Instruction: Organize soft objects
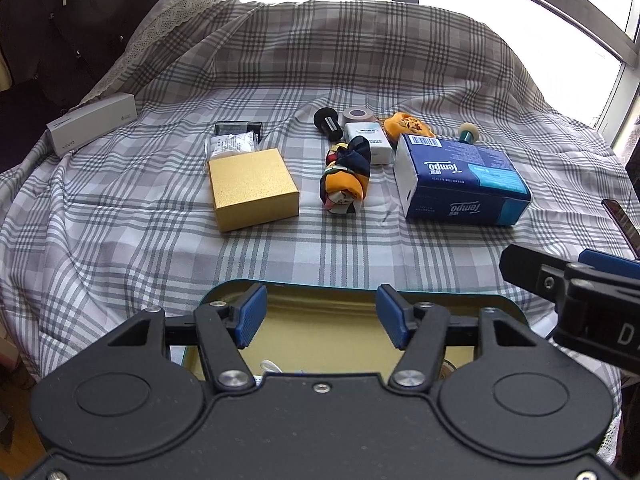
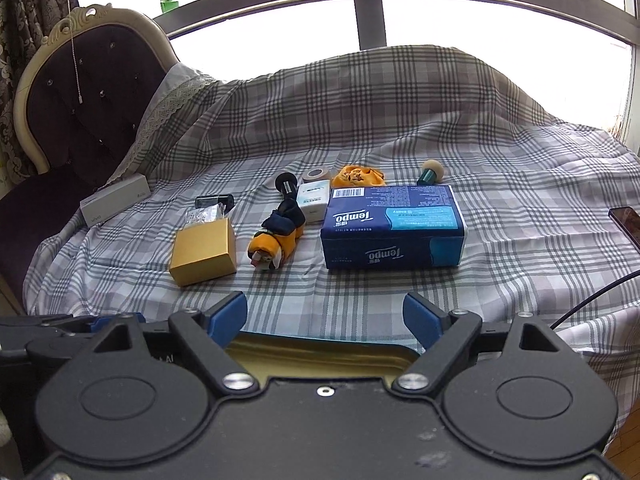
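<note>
Two soft fabric pieces out on the plaid bedsheet (image 2: 460,128). First one: a knotted scarf bundle (image 2: 276,238), orange with dark navy and a bit of white print, lying between the gold box (image 2: 203,251) and the blue Tempo tissue pack (image 2: 394,226), touching neither. Second one: a crumpled orange cloth (image 2: 359,176), just behind the tissue pack.

Open tin (image 1: 508,307) with a cream-yellow inside right under both grippers; something small and white down in it, too hidden to name.

Also one white vivo box (image 2: 115,199), one small white box (image 2: 314,197), one tape roll (image 2: 316,175), one phone (image 2: 626,220).

Left gripper (image 1: 320,318) gaping over the tin, nothing between the pads. Right gripper (image 2: 326,320) spread wide, empty too.
</note>
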The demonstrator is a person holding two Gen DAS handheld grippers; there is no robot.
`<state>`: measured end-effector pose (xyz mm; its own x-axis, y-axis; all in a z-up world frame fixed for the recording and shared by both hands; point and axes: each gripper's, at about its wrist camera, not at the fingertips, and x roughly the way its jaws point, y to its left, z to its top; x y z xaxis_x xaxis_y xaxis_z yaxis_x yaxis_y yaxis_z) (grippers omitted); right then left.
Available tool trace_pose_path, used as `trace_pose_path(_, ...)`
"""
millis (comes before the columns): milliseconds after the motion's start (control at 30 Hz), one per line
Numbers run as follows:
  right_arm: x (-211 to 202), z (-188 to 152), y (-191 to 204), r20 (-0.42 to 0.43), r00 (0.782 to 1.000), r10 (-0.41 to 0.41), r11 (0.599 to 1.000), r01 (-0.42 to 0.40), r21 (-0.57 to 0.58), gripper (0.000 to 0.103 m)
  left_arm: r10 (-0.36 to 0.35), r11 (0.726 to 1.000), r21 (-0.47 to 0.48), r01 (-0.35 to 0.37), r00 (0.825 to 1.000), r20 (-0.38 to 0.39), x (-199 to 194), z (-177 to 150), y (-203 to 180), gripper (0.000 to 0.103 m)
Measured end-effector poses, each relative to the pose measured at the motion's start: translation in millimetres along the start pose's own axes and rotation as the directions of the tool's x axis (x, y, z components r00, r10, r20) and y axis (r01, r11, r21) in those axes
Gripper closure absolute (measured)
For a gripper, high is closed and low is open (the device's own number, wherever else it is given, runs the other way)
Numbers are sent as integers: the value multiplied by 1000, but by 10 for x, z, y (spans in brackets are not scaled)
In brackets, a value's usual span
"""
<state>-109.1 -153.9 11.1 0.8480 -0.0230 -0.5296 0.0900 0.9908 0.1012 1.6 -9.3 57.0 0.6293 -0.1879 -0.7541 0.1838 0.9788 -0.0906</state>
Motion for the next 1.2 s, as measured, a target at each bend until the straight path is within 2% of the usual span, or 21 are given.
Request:
trace_pose_path(300, 208, -37, -83, -70, 998, -2, 999, 5, 45, 22, 18, 1000, -11, -19, 999, -35, 112, 0, 53, 44)
trace_pose_path(533, 354, 40, -160, -81, 997, 6, 997, 0, 72, 25, 15, 1000, -1, -15, 999, -37, 180, 125, 97, 44)
trace_pose_path(800, 553, 314, -295, -64, 997, 38, 994, -31, 107, 26, 11, 1000, -12, -11, 1000, -27, 276, 416, 201, 44)
trace_pose_path(1067, 831, 664, -512, -42, 999, 28, 990, -22, 139, 26, 58, 997, -47, -59, 998, -19, 479, 729, 400, 44)
trace_pose_path(1200, 1044, 860, -664, -39, 999, -3, 986, 9, 166, 26, 82, 996, -46, -83, 997, -15, 606, 907, 474, 44)
